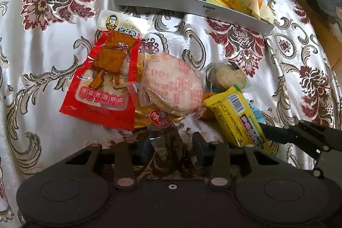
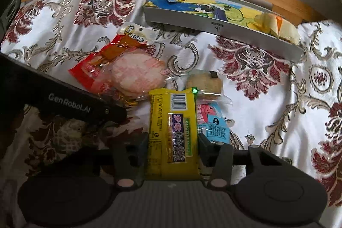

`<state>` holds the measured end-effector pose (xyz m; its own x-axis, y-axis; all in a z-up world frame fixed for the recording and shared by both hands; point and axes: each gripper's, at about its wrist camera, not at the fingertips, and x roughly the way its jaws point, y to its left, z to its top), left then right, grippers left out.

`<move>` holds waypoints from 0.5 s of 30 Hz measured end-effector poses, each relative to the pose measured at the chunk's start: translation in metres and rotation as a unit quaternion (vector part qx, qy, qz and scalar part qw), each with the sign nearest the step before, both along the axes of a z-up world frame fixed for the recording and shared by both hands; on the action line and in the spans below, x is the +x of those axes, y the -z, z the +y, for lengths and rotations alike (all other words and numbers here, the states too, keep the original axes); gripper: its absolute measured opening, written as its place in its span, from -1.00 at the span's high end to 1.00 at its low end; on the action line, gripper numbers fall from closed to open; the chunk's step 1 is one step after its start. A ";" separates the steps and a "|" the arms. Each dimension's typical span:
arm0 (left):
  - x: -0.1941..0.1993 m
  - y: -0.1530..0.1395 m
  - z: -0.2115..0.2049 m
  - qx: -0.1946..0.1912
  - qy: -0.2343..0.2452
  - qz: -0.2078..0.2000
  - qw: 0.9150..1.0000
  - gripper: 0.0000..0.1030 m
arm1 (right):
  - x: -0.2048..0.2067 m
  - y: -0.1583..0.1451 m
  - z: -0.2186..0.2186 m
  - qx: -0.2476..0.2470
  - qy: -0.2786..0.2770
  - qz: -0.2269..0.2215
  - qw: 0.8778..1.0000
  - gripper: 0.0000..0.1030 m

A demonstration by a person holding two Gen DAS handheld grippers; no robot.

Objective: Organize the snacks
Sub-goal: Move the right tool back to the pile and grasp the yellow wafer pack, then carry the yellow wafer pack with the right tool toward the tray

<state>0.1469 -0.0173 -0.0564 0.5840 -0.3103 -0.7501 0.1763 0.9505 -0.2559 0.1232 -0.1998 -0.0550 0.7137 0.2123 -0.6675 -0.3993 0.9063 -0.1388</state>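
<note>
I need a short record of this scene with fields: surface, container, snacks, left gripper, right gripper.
surface: floral satin cloth
container: shallow grey box with a colourful drawing inside, behind the snacks
snacks: red tofu packet, pink round cracker pack, beige round cake, blue packet
left gripper: fingers on both sides of a dark clear-wrapped snack, grip unclear
right gripper: fingers on both sides of the yellow packet, which looks held

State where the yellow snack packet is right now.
The yellow snack packet sits between the right gripper fingers, just right of the round rice crackers.
</note>
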 end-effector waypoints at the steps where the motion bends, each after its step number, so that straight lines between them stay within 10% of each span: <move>1: -0.001 0.000 0.000 -0.003 0.002 -0.001 1.000 0.24 | -0.001 0.000 0.001 -0.004 -0.003 -0.003 1.000 -0.02; 10: -0.010 -0.005 -0.007 0.000 0.021 -0.017 1.000 0.28 | -0.017 0.006 0.023 -0.159 -0.033 -0.107 0.981 -0.01; 15: -0.015 -0.010 -0.012 -0.009 0.044 -0.023 0.999 0.66 | -0.020 0.008 0.023 -0.185 -0.036 -0.130 0.973 -0.01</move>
<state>0.1321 -0.0289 -0.0467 0.5877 -0.3746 -0.7172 0.2707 0.9263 -0.2621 0.1036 -0.1772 -0.0630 0.8611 0.0469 -0.5063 -0.3675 0.7456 -0.5559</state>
